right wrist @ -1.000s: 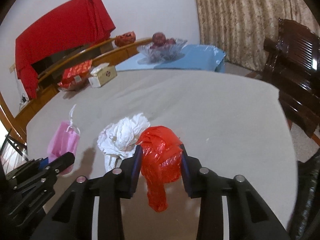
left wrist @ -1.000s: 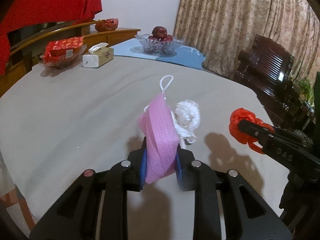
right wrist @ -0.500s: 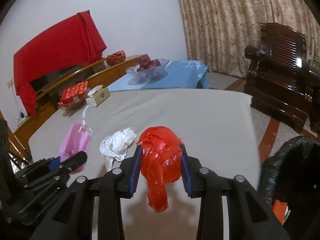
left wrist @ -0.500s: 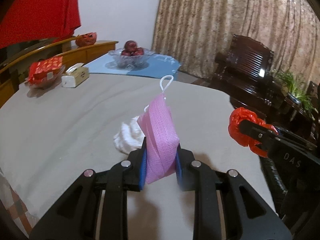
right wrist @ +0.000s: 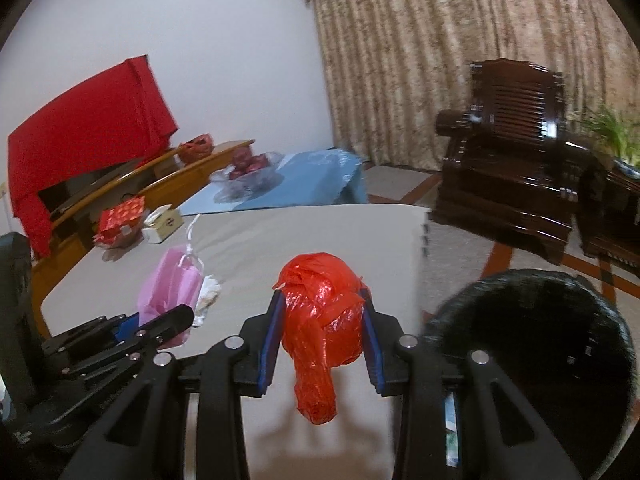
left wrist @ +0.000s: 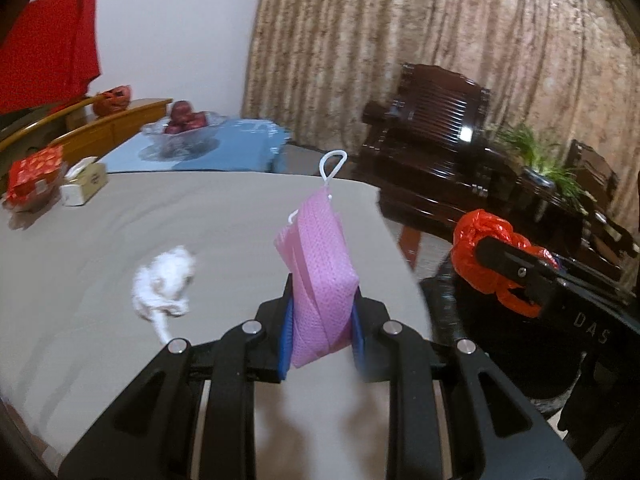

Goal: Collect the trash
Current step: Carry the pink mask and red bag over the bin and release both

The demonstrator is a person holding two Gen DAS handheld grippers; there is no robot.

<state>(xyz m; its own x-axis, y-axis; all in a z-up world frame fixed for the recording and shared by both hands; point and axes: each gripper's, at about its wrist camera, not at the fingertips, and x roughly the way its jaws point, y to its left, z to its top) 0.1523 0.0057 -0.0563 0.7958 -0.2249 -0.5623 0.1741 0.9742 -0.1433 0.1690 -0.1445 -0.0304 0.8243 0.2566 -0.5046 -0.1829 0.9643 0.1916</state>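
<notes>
At the table's right edge, the left gripper (left wrist: 322, 334) is clamped on the pink mask (left wrist: 320, 276); the right gripper (right wrist: 322, 344) is clamped on the red plastic bag (right wrist: 322, 320). Carry both over the black bin (right wrist: 532, 360), whose depth is blurred, and release only inside its rim. The white tissue wad (left wrist: 164, 284) on the table (left wrist: 100, 260) remains for collection.
</notes>
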